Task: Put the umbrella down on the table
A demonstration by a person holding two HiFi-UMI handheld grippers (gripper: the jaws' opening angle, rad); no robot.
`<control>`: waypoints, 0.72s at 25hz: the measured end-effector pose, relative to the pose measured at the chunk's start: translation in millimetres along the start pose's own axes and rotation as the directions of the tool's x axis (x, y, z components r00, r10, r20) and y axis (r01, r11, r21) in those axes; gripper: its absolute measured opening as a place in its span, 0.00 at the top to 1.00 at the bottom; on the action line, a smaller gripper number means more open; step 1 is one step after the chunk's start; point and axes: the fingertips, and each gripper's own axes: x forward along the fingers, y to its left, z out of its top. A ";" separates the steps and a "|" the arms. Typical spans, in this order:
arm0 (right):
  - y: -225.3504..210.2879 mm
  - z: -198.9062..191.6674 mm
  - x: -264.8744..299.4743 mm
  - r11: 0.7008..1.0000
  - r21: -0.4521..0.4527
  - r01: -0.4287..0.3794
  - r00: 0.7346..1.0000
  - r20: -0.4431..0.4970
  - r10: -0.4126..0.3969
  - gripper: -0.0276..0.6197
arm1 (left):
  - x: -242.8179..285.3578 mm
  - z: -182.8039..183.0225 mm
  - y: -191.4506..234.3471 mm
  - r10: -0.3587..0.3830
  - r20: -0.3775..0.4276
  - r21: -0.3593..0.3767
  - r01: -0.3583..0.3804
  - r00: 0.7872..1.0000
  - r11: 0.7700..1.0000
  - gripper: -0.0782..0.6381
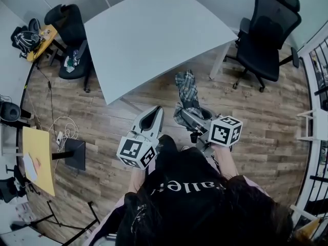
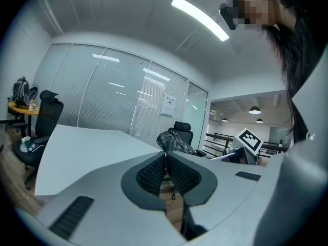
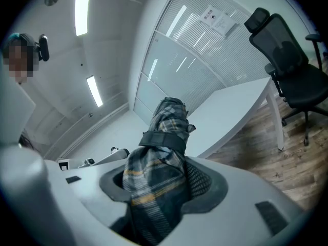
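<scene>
A folded plaid umbrella [image 1: 186, 92] sticks forward out of my right gripper [image 1: 188, 116], which is shut on its lower part; it hangs over the wooden floor just short of the white table's [image 1: 154, 35] near edge. In the right gripper view the umbrella [image 3: 163, 137], with a black strap around it, fills the space between the pads of my right gripper [image 3: 160, 176] and points up toward the table [image 3: 230, 111]. My left gripper [image 1: 155, 111] is beside it on the left, shut with nothing in it. In the left gripper view my left gripper [image 2: 165, 163] has its pads touching, with the umbrella [image 2: 173, 140] beyond.
A black office chair [image 1: 269, 32] stands right of the table, another [image 1: 72, 40] to its left. A yellow desk [image 1: 38, 160] and loose cables [image 1: 64, 129] lie at the left. A railing [image 1: 318, 76] runs along the right edge.
</scene>
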 end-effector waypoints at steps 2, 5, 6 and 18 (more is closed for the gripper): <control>-3.1 -0.8 -1.6 1.000 0.004 0.002 1.000 -0.004 -0.001 0.60 | 1.1 -1.9 -0.8 0.007 -0.003 0.000 -0.007 1.000 1.000 0.85; -3.9 -1.1 -0.2 1.000 0.010 -0.004 1.000 -0.003 0.004 0.60 | 1.1 -2.4 1.2 0.011 -0.004 0.001 -0.011 1.000 1.000 0.85; -4.2 -0.9 1.5 1.000 0.010 -0.004 1.000 -0.001 0.004 0.60 | 1.4 -2.9 3.7 0.011 -0.005 0.001 -0.011 1.000 1.000 0.85; -36.4 43.9 66.4 0.999 0.010 0.051 0.999 0.003 -0.051 0.60 | 58.6 20.4 82.8 -0.009 0.006 -0.003 0.009 1.000 1.000 0.85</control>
